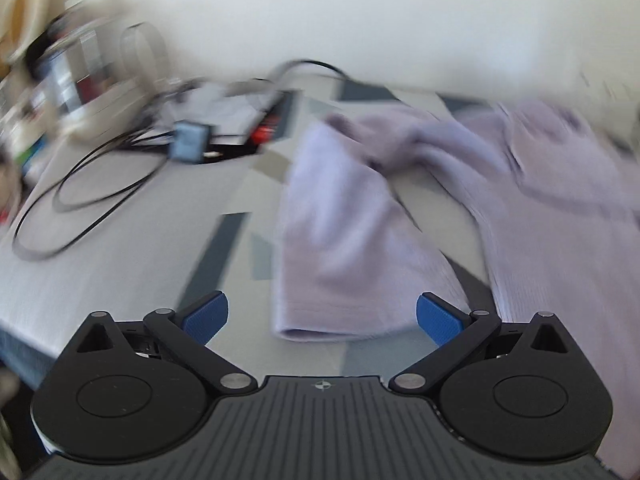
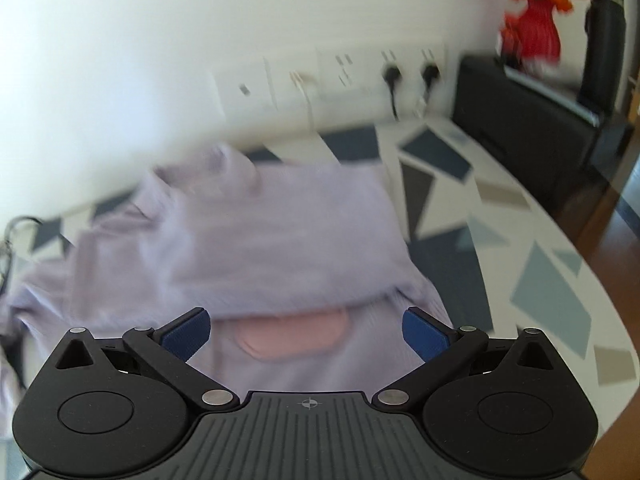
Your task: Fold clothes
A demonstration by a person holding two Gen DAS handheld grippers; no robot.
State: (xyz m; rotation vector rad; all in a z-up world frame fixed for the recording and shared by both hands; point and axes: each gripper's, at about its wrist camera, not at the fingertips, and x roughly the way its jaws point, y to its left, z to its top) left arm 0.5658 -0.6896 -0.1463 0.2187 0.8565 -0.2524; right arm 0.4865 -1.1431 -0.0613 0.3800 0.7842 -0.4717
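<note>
A pale lilac garment point(image 1: 400, 184) is seen spread over the tabletop point(image 1: 120, 248), which is covered in a white cloth printed with grey, blue and beige angular patches. In the left wrist view, the left tongs point(image 1: 322, 316) are held wide apart with nothing between the blue pads point(image 1: 206, 316), and a sleeve point(image 1: 340, 248) of the garment is seen stretched toward them, its cuff end lying on the tabletop between the two fingers and just ahead of them. The body of the garment is bunched farther back and to the right. A looped black cable point(image 1: 80, 196) is seen lying on the tabletop well to the left of the sleeve, and a cluster of blurred items, among them a small blue-faced device point(image 1: 190, 142), is seen behind it near the white wall. In the right wrist view, the right tongs point(image 2: 306, 334) are likewise held wide apart and empty, above the lower part of the garment point(image 2: 248, 240), where one layer is seen folded over another. A pink patch point(image 2: 292, 334) is shown on the lower layer just below the folded edge, between the two fingers. White wall sockets point(image 2: 360, 76) with two dark plugs are seen behind the tabletop, and a red vase with orange flowers point(image 2: 532, 12) is seen at the upper right. Both views are blurred, so finer detail cannot be told.
</note>
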